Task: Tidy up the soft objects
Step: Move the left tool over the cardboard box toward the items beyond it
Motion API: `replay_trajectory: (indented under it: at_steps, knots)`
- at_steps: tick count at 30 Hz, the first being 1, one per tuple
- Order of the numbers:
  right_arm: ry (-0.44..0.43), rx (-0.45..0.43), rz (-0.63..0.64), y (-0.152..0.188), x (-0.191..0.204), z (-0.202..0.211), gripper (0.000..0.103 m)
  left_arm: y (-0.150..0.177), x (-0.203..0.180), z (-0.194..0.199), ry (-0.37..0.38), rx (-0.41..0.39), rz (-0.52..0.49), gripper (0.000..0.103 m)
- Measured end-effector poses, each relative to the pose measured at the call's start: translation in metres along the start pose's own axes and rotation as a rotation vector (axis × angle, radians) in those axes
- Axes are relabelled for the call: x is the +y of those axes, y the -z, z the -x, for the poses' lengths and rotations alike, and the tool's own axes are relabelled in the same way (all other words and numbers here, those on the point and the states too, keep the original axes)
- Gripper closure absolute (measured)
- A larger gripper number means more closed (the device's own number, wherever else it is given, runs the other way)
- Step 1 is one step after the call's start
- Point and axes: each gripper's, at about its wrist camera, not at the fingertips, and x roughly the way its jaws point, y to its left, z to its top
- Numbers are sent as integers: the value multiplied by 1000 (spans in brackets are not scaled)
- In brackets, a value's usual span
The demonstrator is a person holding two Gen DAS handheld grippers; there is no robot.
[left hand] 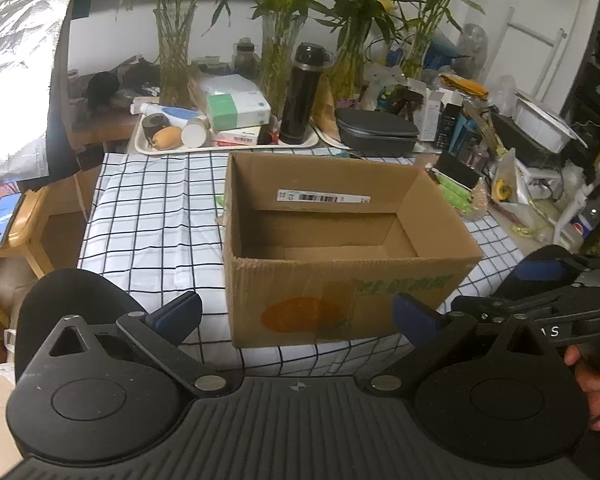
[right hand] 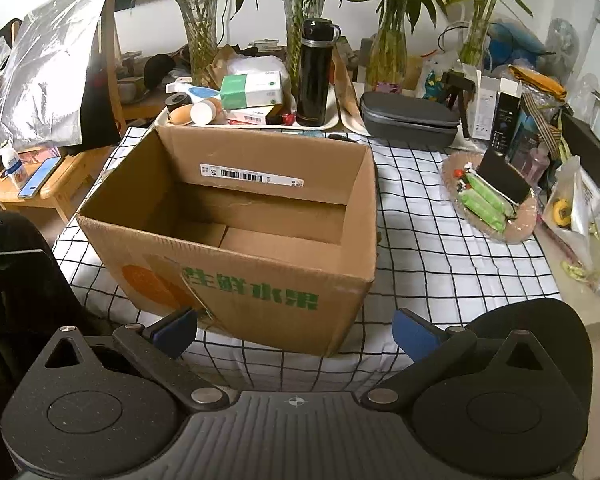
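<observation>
Cardboard box (right hand: 236, 232) empty, no soft objects visible; I keep left gripper (left hand: 298, 316) and right gripper (right hand: 296, 330) fingers wide, empty, and search tabletop (right hand: 440, 248) first.

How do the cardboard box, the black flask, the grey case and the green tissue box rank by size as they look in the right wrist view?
1. cardboard box
2. grey case
3. black flask, unsure against the case: one is long, the other tall
4. green tissue box
The cardboard box is nearest the camera, which enlarges it.
</observation>
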Motion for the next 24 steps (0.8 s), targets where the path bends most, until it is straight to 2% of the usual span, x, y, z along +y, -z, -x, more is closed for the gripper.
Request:
replay_trajectory:
  at_steps: [10, 24]
  knots:
    - [-14, -27, 18, 4, -2, 13, 0, 1, 2, 4, 28, -15, -42, 0]
    - [-14, -51, -61, 4, -33, 13, 0, -11, 11, -1, 32, -30, -44, 0]
